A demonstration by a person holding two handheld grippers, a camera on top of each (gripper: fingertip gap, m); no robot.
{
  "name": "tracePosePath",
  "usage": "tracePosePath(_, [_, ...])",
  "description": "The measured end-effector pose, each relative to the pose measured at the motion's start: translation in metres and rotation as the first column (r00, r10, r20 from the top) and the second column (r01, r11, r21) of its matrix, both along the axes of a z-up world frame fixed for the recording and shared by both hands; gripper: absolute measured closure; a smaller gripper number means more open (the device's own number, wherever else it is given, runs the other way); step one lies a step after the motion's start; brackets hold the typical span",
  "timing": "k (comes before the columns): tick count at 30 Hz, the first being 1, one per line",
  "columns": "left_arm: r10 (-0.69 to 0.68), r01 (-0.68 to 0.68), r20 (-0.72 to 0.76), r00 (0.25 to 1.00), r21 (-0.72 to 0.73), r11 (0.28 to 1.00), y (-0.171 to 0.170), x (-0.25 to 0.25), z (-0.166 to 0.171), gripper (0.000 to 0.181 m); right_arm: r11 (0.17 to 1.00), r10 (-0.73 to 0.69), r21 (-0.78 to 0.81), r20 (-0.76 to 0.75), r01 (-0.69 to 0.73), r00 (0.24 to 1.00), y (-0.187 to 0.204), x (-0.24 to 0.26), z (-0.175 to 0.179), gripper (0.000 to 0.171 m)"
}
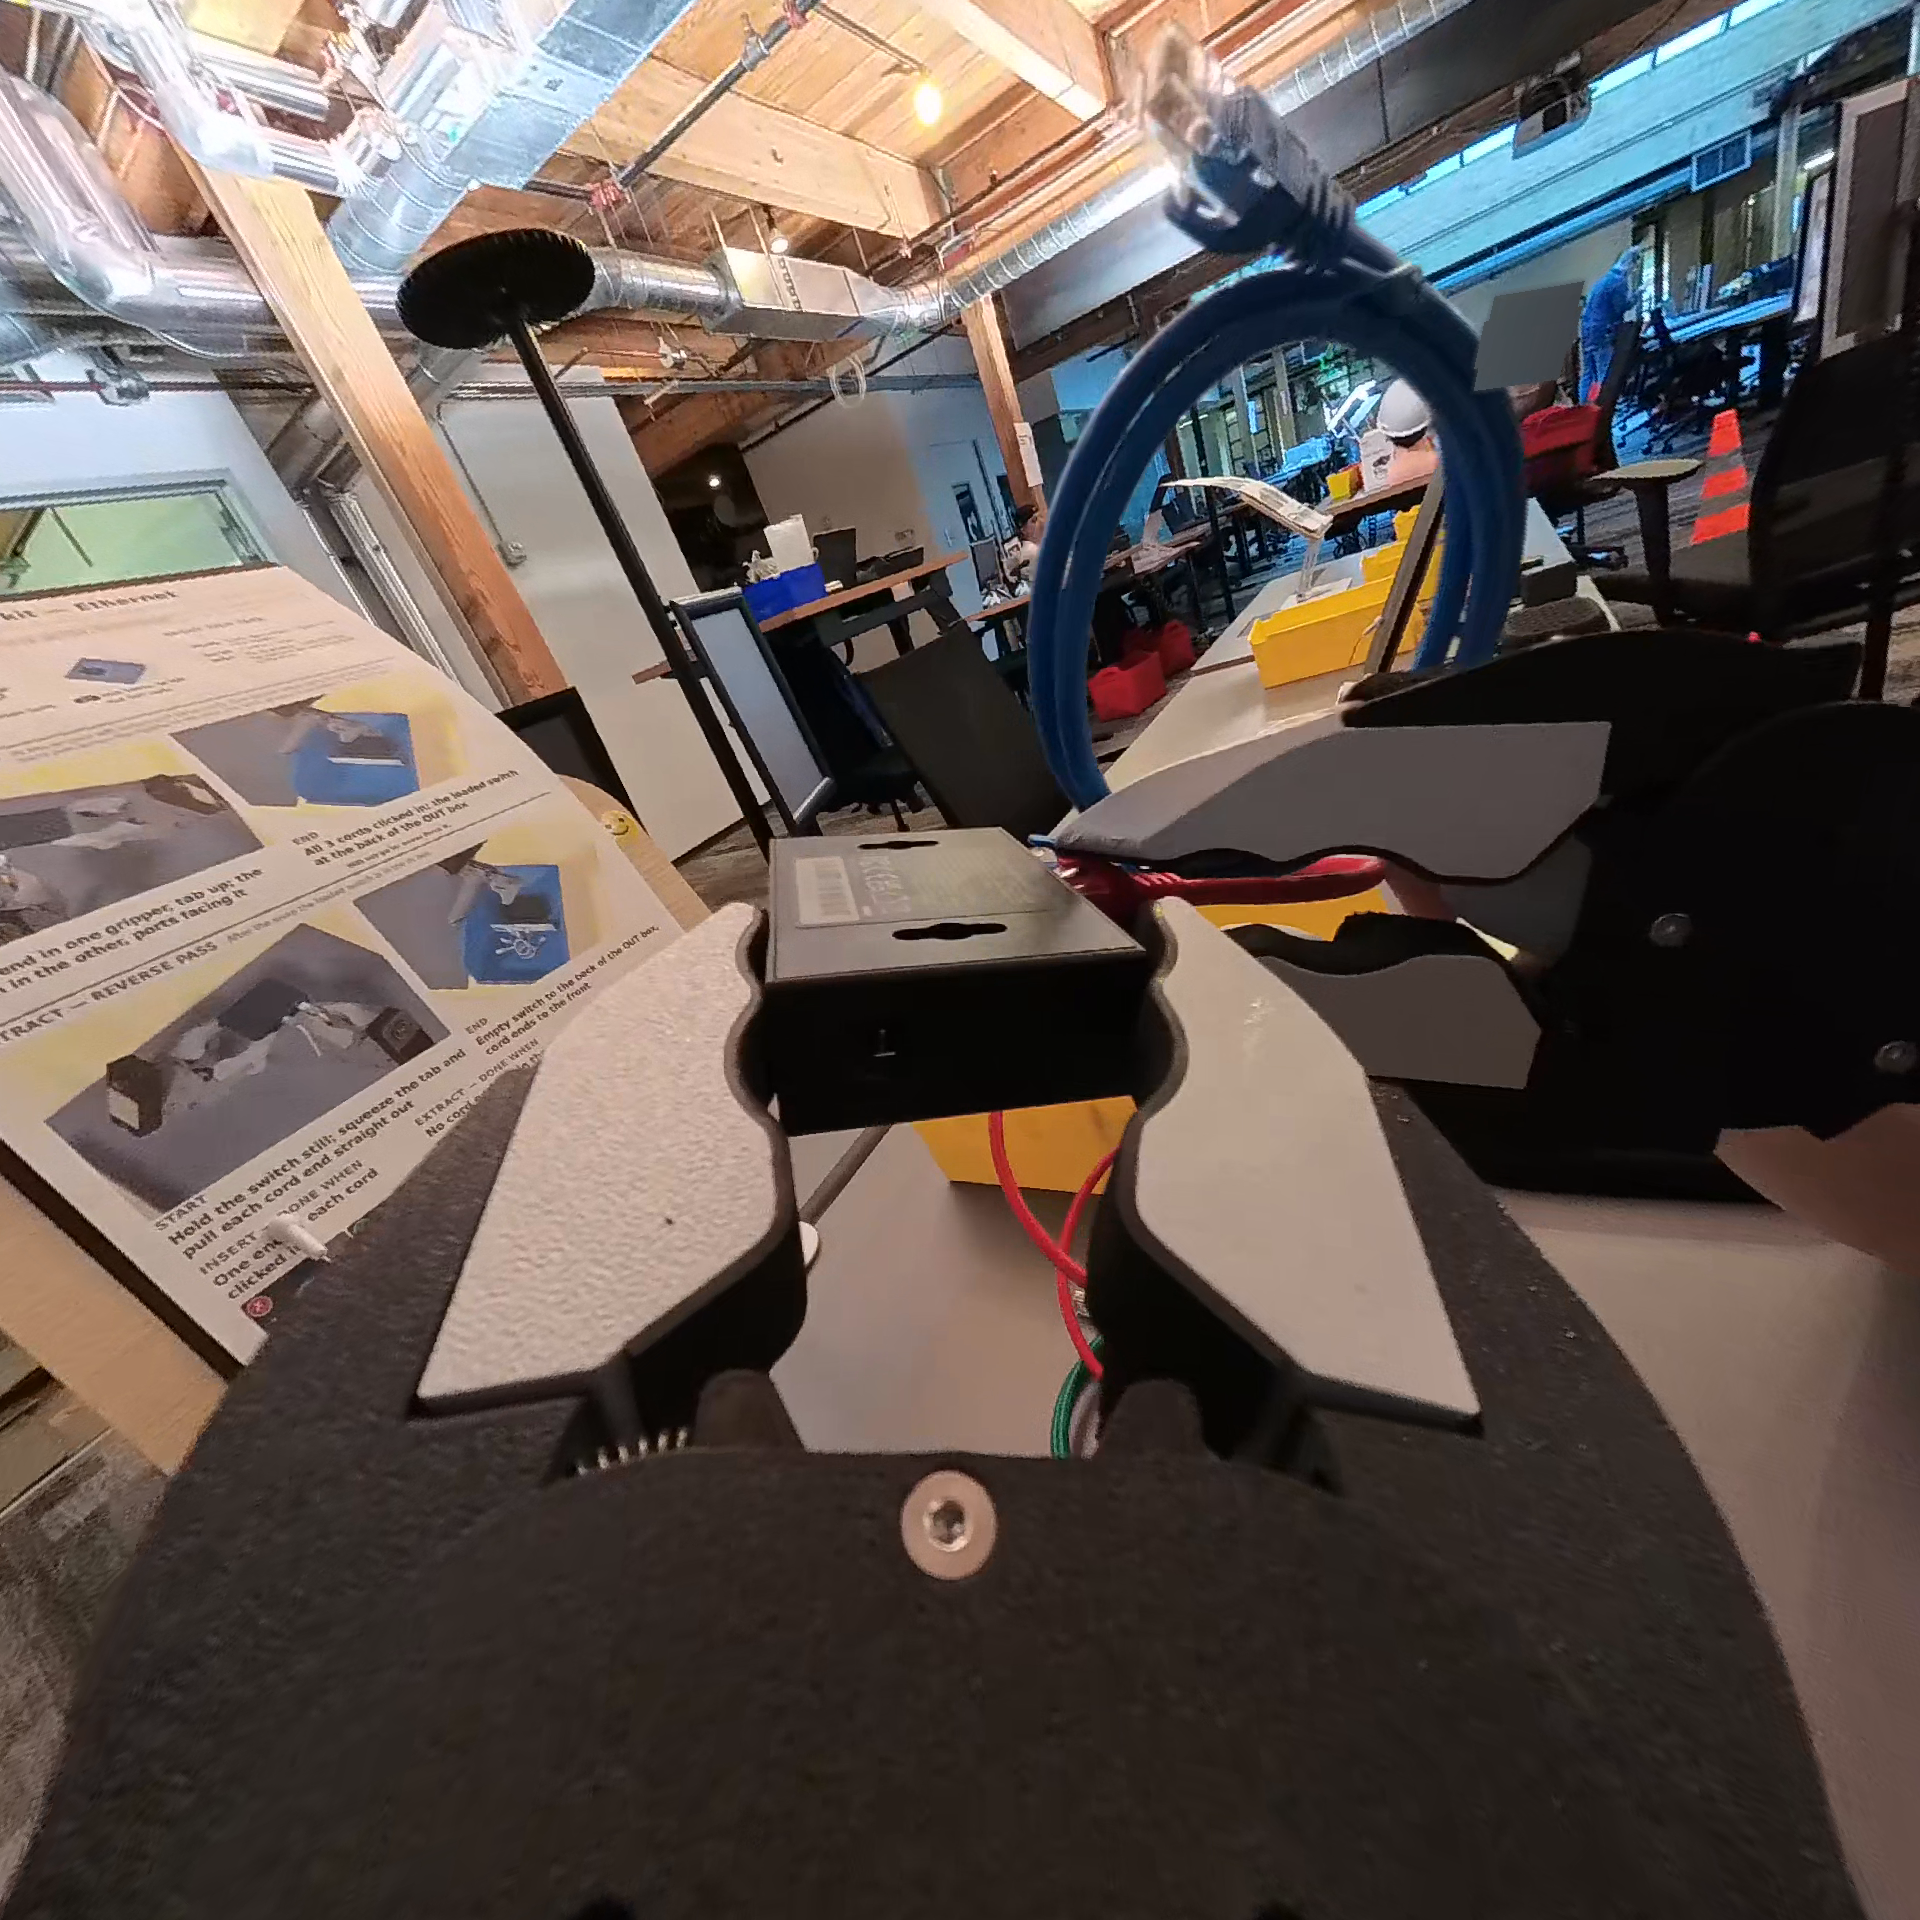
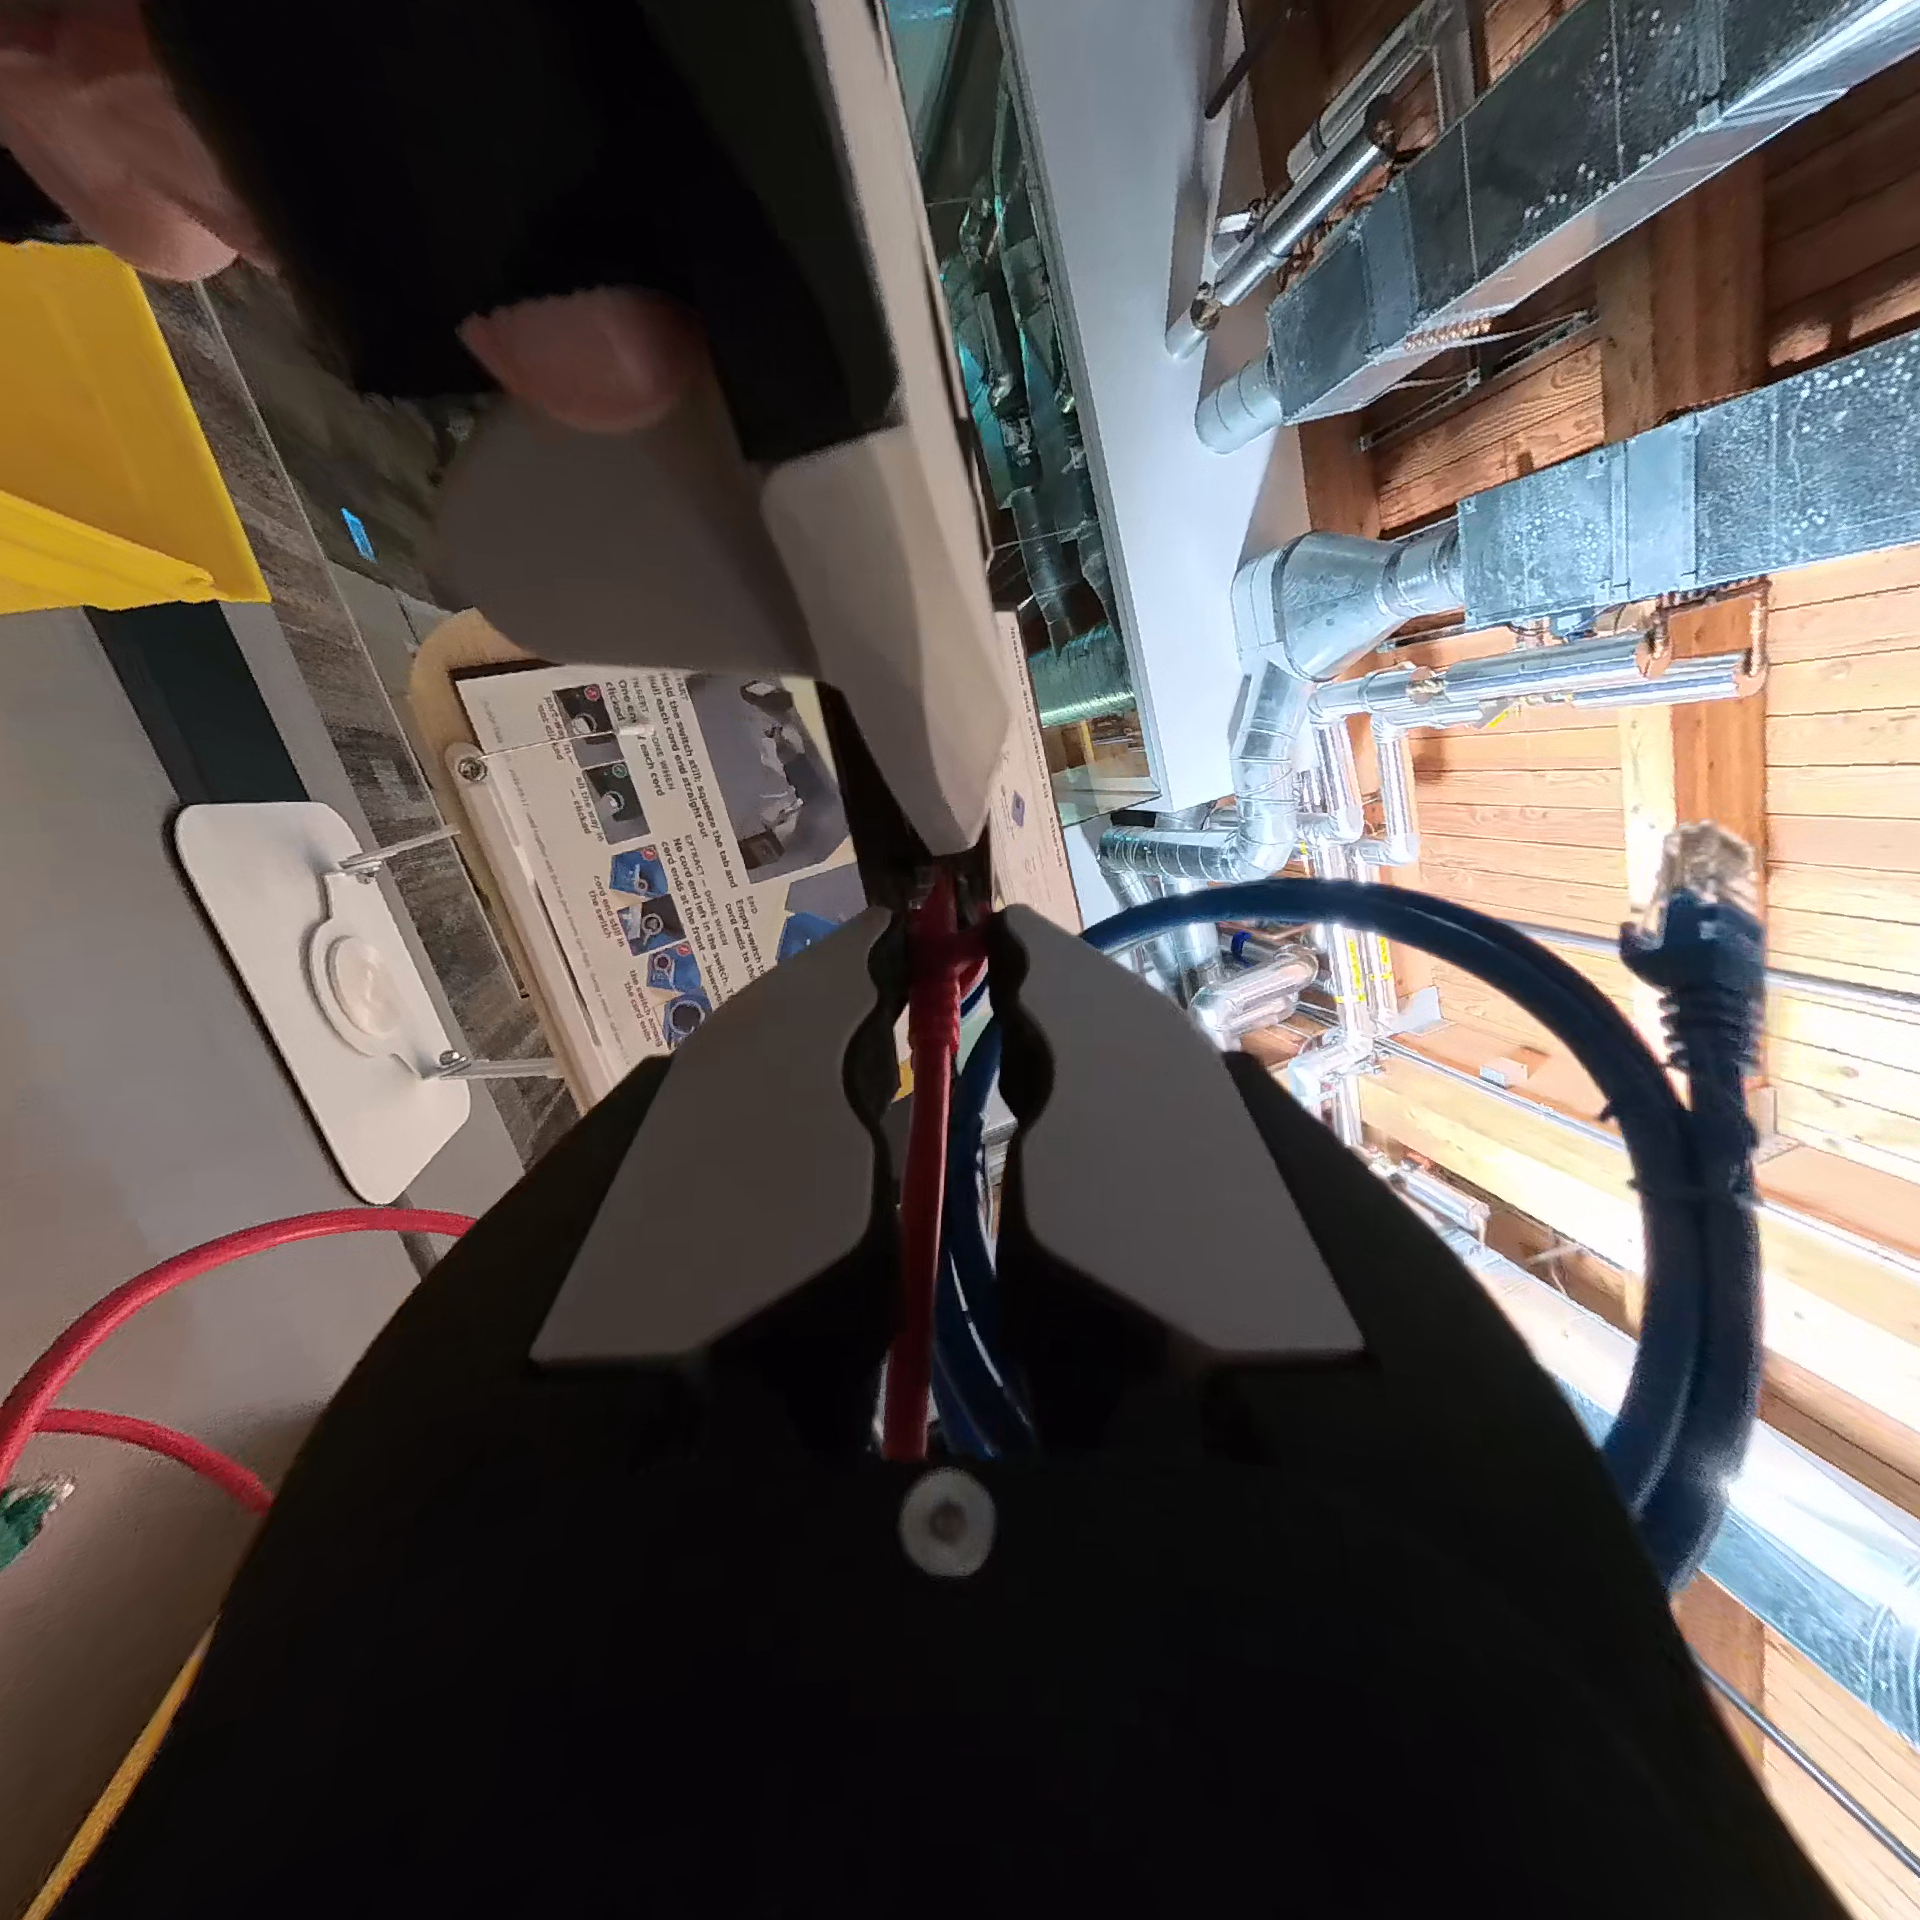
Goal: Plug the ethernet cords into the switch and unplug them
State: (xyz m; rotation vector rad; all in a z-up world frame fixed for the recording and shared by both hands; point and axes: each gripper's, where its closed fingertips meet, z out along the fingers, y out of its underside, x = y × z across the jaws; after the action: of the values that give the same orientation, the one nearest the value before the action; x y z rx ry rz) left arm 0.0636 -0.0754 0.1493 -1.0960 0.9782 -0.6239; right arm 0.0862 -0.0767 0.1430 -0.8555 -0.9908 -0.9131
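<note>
**Switch clamped in the left claw, red cord pinched in the right**

A pale table (image 1: 1621, 1340) runs under both claws, with a wood-beamed ceiling and silver ducts (image 1: 665, 281) overhead. A large instruction sheet (image 1: 260, 894) leans on a wooden board at the left edge of the table, propped by a white stand (image 2: 343, 987). A black pole with a round disc top (image 1: 497, 278) rises behind it. Yellow bins (image 1: 1340, 613) sit farther down the table, and another yellow bin (image 1: 1023, 1143) lies just below and behind the switch.

The left claw (image 1: 951, 1023) is clenched on the switch (image 1: 935, 945), a black box held across its width between the two grey fingers, lifted off the table with its labelled face up. The right claw (image 1: 1226, 883) comes in from the right, turned on its side, its tip at the switch's far right end. It is clenched on the red cord (image 2: 940, 997), gripping just behind the plug, which meets the switch under the left claw's finger (image 2: 883, 665).

A blue cord (image 1: 1278, 540), coiled in a loop, stands up beside the right claw; part of it passes between that claw's fingers beside the red cord. Its free plug (image 1: 1195, 114) points up, clear of everything. Slack red cord trails over the table, and the end of a green cord (image 2: 26, 1522) lies near it.
</note>
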Motion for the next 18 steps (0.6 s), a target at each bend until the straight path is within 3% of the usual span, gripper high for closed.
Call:
tracePosePath(8, [0.059,-0.059,-0.006,0.998,-0.019,0.998,0.0042,0.0052,-0.0037,0.115,0.997,-0.063,-0.04,-0.011,0.062,0.998,0.0059,0.0053,-0.0041,0.156])
tracePosePath(18, [-0.009,0.011,0.02,1.0,-0.088,0.996,0.0019,0.0031,-0.0047,0.115,0.999,-0.027,-0.027,-0.031,0.026,0.999,0.0022,0.0005,-0.004,0.158])
